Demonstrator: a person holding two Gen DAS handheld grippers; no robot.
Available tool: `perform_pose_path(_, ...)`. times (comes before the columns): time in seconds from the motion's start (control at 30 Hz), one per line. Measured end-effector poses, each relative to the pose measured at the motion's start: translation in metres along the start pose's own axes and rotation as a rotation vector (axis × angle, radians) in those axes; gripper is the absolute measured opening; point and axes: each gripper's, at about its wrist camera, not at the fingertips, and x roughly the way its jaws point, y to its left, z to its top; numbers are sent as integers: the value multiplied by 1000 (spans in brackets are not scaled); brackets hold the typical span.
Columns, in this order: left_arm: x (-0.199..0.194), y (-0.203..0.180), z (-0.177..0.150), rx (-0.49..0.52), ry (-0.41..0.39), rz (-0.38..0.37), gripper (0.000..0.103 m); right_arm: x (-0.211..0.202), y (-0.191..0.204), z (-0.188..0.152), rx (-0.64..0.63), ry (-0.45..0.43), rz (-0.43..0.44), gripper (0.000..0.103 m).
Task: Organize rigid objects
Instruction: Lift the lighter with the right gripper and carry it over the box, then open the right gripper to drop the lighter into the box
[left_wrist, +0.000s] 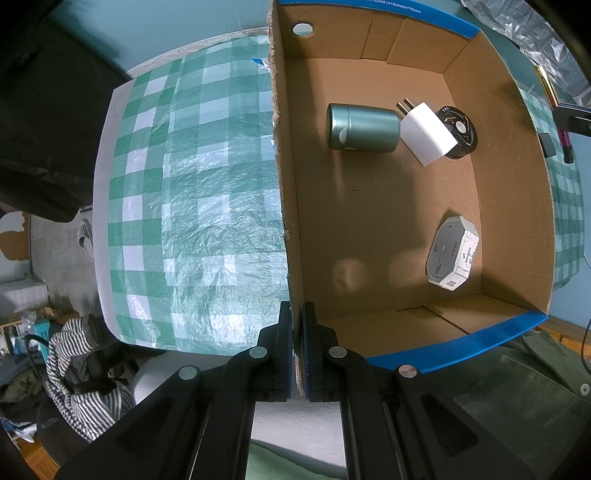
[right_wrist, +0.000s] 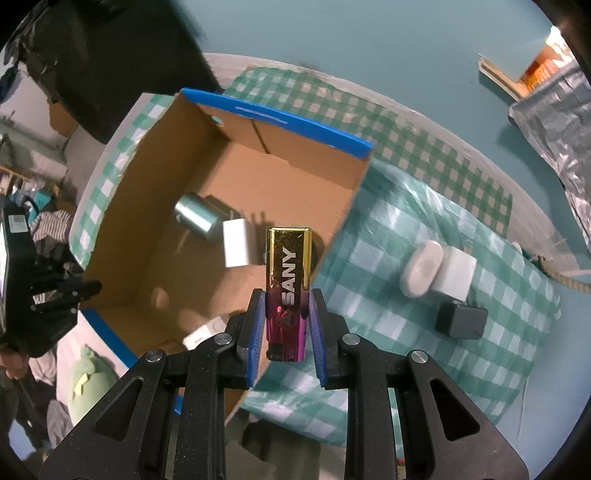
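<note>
My right gripper (right_wrist: 287, 295) is shut on a gold and pink lighter (right_wrist: 290, 258) marked SANY and holds it upright above the right wall of an open cardboard box (right_wrist: 295, 127). My left gripper (left_wrist: 296, 306) is shut on the box's torn left wall (left_wrist: 280, 184), near the front corner. Inside the box (left_wrist: 509, 184) lie a green tin (left_wrist: 364, 127) on its side, a white plug adapter (left_wrist: 426, 134), a black round item (left_wrist: 461, 131) and a white octagonal box (left_wrist: 452, 253). The lighter (left_wrist: 546, 83) also shows at the far right edge of the left wrist view.
On the green checked cloth (right_wrist: 424, 184) right of the box sit a white oval case (right_wrist: 421, 267), a white cube (right_wrist: 456, 275) and a dark grey cube (right_wrist: 460, 319). Silver foil (right_wrist: 554, 122) lies at the back right. Clothes and clutter lie beyond the table's left edge (left_wrist: 99, 221).
</note>
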Motion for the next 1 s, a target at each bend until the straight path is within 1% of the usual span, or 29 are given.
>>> perform_pose_path(0.2,0,0,0,0,1,0,4,10,14,4,-27,19,12,22)
perform_pose_path(0.43,-1,0,0,-1,0,-1,4,30,24,4,-51,61,26,22)
perform_pose_path(0.73,-2,1,1,-3,0,-2,4,58,14,-1,-16,122,11,22)
perform_pose_path(0.83,-2,1,0,-4,0,0,4,57,14,-1,-15,115,22,22)
perform_pose_path(1.0,-2,1,0,-4,-1,-3,4,58,16,-2,-18,115,7,22)
